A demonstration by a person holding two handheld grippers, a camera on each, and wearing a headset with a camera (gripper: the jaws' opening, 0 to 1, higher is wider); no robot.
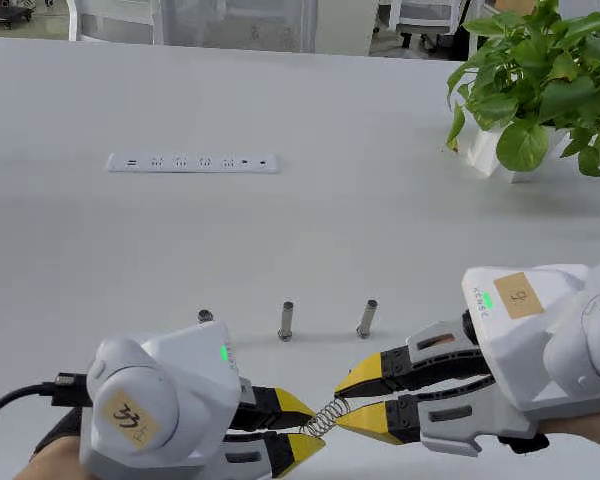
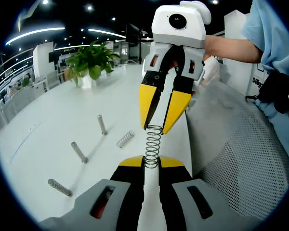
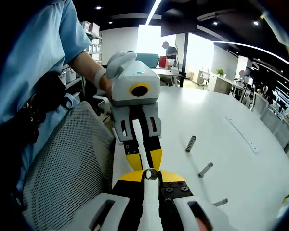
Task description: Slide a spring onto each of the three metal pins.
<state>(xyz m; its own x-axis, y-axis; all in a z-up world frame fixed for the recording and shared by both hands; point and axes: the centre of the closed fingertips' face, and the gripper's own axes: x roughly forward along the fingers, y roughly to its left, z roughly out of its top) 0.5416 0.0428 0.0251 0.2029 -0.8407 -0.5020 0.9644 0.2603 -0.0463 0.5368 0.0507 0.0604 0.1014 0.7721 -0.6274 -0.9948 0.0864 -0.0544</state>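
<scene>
- One pin looks done: the left pin (image 2: pixel 59 187) shows coils along its shaft in both gripper views, so I judge that a spring already sits on it.
- Middle pin (image 1: pixel 286 320) stands upright on the table, bare.
- Left gripper (image 1: pixel 316 426) has its jaws nearly together, pinching one end of a spring (image 2: pixel 153 144).
- That spring hangs clear of the table, spanning the gap between the two grippers. It is on the person's side of the pins and not yet over any of them.
- Right gripper (image 2: pixel 154 128) meets the left one tip to tip, jaws narrowed on the spring's other end. I cannot tell which of the two really bears it; it looks like a hand-over or a re-grip.
- Right pin (image 1: pixel 367 318) is bare too and leans slightly.
- Loose spring (image 2: pixel 125 138) lies flat on the table near the right pin, touched by neither gripper.
- Two springs are left, by my reading: the held one goes onto one bare pin, the loose one onto the other.
</scene>
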